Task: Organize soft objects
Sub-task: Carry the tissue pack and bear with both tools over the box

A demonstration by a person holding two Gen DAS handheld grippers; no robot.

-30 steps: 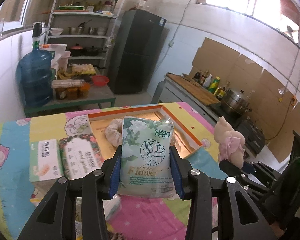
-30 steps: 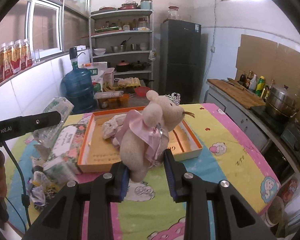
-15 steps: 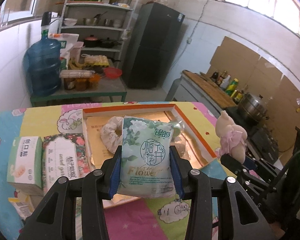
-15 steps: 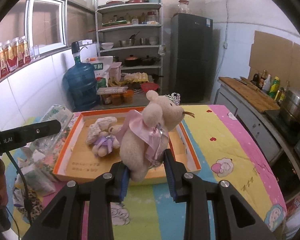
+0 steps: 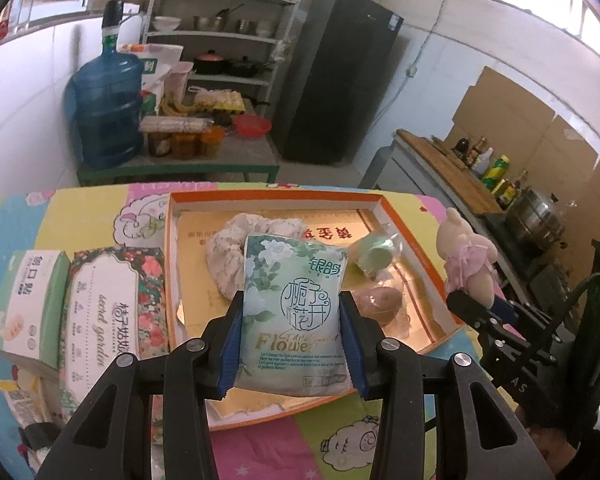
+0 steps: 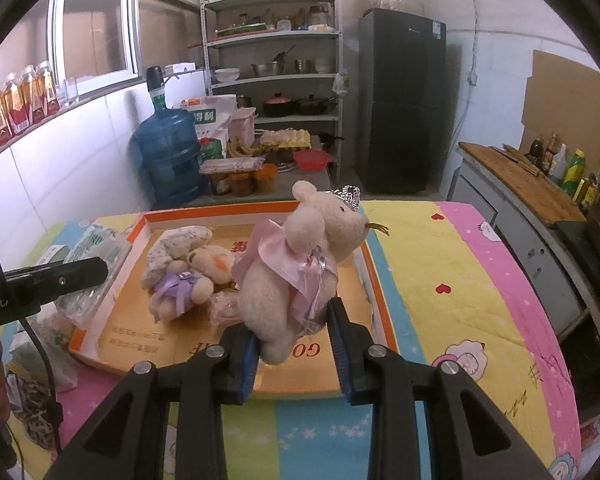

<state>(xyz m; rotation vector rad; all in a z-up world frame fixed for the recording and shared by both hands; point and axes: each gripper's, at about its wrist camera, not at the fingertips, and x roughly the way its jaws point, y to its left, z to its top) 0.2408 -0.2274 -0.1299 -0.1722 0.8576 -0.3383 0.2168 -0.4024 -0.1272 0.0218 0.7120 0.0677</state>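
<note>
Both hands loaded. Left gripper [image 5: 292,336] was clamped on the tissue pack [image 5: 294,312], blue pads pressing its two long edges; pack upright between the fingers, long axis running out along them, top end past the tips. Right gripper [image 6: 294,344] was pinching the plush mouse [image 6: 300,268] at its lower body, head and pink cape standing above the fingertips.

Key relation: the orange tray [image 5: 416,236] lay directly ahead of and below both sets of fingers. From the left side the pack hung over the tray's near half; from the right side the mouse was over the tray's near-right part. Right hand looked marginally nearer a free patch, my read only.

Already in the tray: floral cushion [image 5: 228,240], green roll [image 5: 374,254], small bear [image 6: 180,292].

Hard to tell: the pack hid the tray floor right under it, so free space there was unclear. Brownish item beyond the left gripper's right finger was unidentifiable. Height of either load above the tray couldn't be judged.
</note>
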